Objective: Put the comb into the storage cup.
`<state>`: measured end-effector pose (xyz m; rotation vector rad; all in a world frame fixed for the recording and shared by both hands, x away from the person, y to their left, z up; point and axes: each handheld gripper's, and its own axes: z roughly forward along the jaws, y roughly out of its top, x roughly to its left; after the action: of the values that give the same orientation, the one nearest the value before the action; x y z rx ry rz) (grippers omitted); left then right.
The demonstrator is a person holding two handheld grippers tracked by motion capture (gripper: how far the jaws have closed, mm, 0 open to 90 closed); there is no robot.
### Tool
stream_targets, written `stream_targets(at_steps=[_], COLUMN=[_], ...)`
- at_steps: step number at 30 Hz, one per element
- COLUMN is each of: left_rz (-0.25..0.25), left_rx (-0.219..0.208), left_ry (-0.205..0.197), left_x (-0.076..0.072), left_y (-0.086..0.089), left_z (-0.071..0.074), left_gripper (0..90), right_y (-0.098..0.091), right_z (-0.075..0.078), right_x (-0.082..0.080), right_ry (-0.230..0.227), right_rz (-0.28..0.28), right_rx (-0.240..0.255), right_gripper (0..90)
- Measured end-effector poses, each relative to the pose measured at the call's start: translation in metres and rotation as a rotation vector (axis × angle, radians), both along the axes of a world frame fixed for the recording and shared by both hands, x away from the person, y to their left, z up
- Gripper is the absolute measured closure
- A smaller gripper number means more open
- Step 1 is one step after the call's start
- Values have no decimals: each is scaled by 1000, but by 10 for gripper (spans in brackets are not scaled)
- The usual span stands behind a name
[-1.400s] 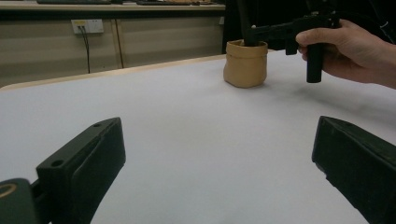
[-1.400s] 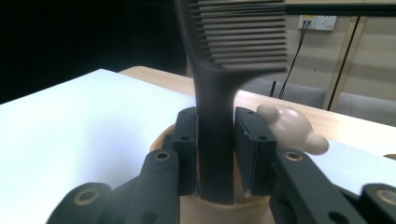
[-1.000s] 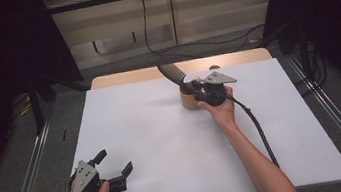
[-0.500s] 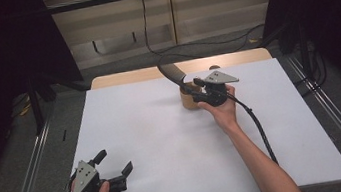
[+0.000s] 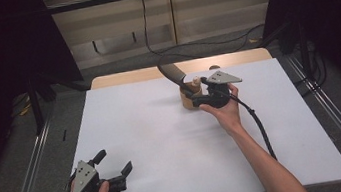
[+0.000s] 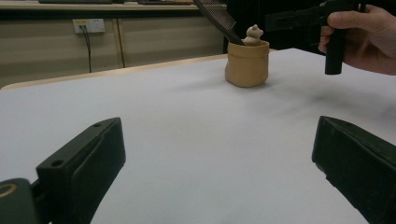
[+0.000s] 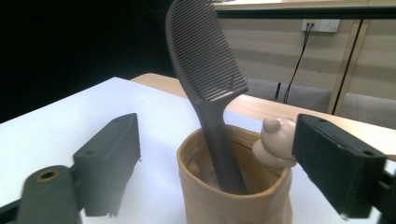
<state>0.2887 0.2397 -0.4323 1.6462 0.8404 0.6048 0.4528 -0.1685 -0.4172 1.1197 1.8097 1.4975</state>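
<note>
Between the right gripper's [image 7: 212,175] just-opened, wide fingers [image 7: 109,163] stands the comb [image 7: 205,70] in its cup [image 7: 233,200], unheld

We see a dark grey comb [image 7: 205,70] standing handle-down, leaning left, inside a tan bag-shaped holder [image 7: 233,196] upright at the table's far middle.

The white table top [image 5: 165,142] is evenly lit from overhead, while both sides of the high view are lost in darkness. Soft shadows are cast on it beside the tan pot [image 5: 190,98]. In the right gripper view the comb [image 7: 205,60] is rendered sharp (its teeth can be counted), but the lower left of the frame is blurred. No glare is seen.
</note>
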Motion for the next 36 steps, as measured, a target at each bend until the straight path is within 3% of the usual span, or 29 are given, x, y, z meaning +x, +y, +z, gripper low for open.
stream_targets(at_steps=[5, 12, 23, 26, 36], left_rz=[-1, 7, 24, 30, 28], left_rx=[4, 7, 11, 9, 13], left_ry=[0, 0, 9, 7, 0], left_x=[0, 1, 2, 2, 1], left_y=[0, 0, 2, 2, -3], left_z=[0, 0, -1, -1, -2], left_gripper=[28, 28, 28, 28, 29], right_y=[-7, -16, -28, -31, -44], right_z=[1, 6, 12, 12, 15], right_x=[-4, -13, -24, -26, -37], right_ry=[12, -17, -23, -25, -44], right_rz=[-27, -64, -81, -96, -137], right_rx=[-4, -9, 2, -17, 10], right_gripper=[45, 3, 5, 10, 14])
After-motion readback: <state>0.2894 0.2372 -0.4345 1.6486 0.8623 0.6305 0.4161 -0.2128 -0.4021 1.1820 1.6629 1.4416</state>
